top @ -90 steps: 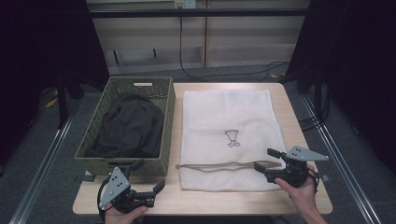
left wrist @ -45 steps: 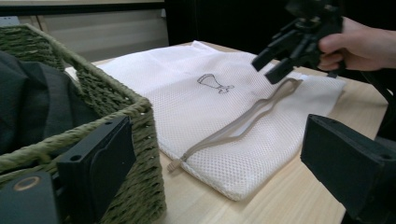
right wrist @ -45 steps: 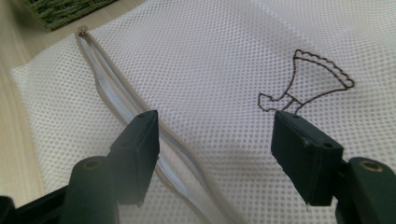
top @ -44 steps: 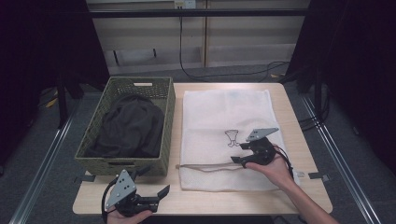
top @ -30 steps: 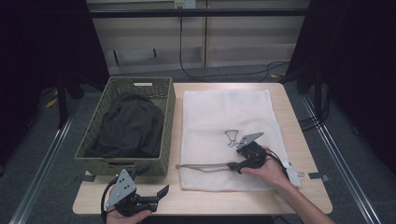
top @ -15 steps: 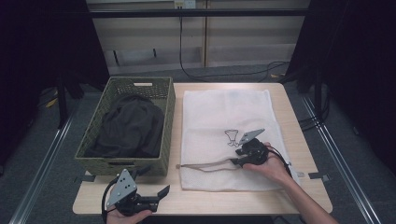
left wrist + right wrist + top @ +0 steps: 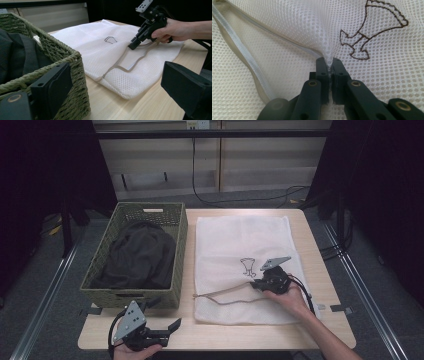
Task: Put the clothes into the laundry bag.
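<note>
- One white mesh bag (image 7: 240, 245) lies flat on the right half of the wooden surface (image 7: 330, 320), a small brown drawing (image 7: 246, 266) printed near its middle.
- Its open mouth, edged with a beige band (image 7: 225, 295), faces the near side, the band curling loose across the mesh.
- Right claw (image 7: 256, 284) sits on the bag just beside that drawing, jaws pressed together on a pinch of mesh, and the right gripper view shows the fabric puckering up between them (image 7: 328, 65).
- Left claw (image 7: 167, 326) hovers at the near left edge of the surface, jaws spread wide and gripping nothing.
- Green woven basket (image 7: 176, 251) stands just beside the bag on the left, dark clothing (image 7: 140, 255) heaped inside it.
</note>
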Tool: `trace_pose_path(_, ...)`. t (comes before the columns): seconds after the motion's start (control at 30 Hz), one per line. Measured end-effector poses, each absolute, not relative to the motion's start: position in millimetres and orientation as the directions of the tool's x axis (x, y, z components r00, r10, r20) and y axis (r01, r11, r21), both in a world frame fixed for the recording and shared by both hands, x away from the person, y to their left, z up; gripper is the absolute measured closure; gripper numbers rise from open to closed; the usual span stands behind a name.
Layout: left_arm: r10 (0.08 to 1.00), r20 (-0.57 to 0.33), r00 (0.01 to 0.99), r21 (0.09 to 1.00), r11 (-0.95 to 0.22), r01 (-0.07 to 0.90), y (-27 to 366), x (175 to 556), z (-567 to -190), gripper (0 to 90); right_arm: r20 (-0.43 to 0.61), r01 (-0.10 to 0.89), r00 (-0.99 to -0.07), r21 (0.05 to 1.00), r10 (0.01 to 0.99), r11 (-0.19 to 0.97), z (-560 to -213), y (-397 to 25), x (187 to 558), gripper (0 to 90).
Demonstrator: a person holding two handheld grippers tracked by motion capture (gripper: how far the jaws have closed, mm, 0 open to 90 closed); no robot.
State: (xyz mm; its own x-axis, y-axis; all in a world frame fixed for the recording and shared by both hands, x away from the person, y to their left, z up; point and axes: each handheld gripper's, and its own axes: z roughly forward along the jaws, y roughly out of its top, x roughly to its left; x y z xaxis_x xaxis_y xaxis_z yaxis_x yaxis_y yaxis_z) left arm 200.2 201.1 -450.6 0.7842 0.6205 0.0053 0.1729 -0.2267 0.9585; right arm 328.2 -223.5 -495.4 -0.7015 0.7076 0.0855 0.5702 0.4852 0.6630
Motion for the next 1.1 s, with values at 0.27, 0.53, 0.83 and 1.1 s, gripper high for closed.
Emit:
trace_pose_path(0.27,0.626,0.002,0.78,0.963,-0.211,0.166,202.2,200.2,-450.0,9.8,0.111,0.557,-0.685,0.717,0.721,0.419,-487.7,-224.9,325.9,86.9)
trace_pose_path(0.53,0.625,-0.003,0.78,0.968,-0.193,0.159,202.1,199.6,-449.3,10.2,0.12,0.519,-0.679,0.776,0.724,0.359,-476.6,-230.4,322.7,86.9)
trace_pose_path(0.83,0.626,0.024,0.779,0.967,-0.211,0.139,201.6,197.7,-447.2,10.6,0.102,0.471,-0.667,0.825,0.738,0.312,-456.2,-233.5,323.5,87.0)
trace_pose_path(1.1,0.617,0.021,0.786,0.97,-0.204,0.134,201.7,197.5,-446.6,10.4,0.084,0.42,-0.661,0.865,0.745,0.275,-435.4,-232.7,326.8,87.0)
